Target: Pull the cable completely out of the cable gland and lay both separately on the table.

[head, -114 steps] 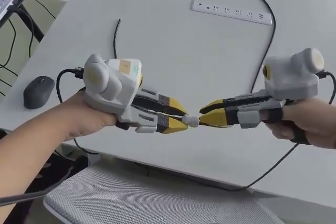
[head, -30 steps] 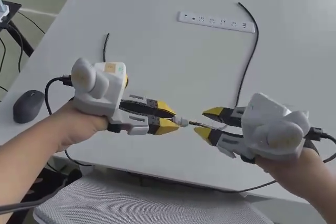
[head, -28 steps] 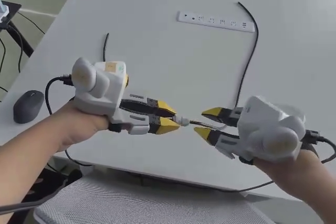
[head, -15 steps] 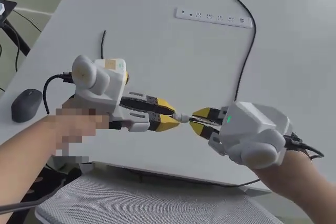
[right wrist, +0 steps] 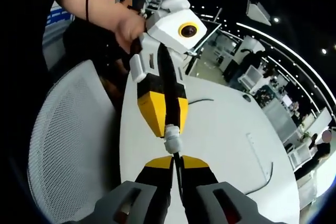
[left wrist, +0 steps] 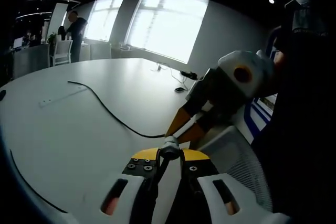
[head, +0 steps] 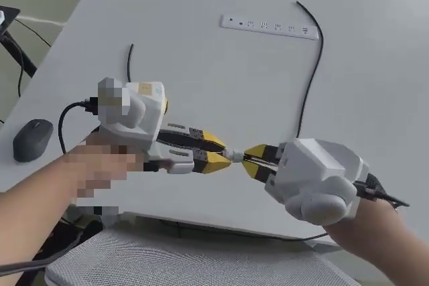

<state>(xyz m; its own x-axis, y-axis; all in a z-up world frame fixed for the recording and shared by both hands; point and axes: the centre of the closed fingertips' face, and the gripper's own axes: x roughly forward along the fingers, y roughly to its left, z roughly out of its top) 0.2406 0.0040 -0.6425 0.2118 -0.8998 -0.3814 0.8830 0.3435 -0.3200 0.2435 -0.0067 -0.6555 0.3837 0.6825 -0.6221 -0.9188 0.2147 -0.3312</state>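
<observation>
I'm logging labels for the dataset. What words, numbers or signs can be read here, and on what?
No text reads clearly anywhere.
Orange patch on the left gripper: too blurred to read.
Marks on the power strip: too small to read.

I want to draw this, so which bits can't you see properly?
The cable: right gripper view, pinched between the right gripper's shut jaws; its far end is hidden inside the cable gland.
The right gripper's jaws: head view, mostly covered by the gripper's own body.
The power strip's sockets: head view, too small to make out.
</observation>
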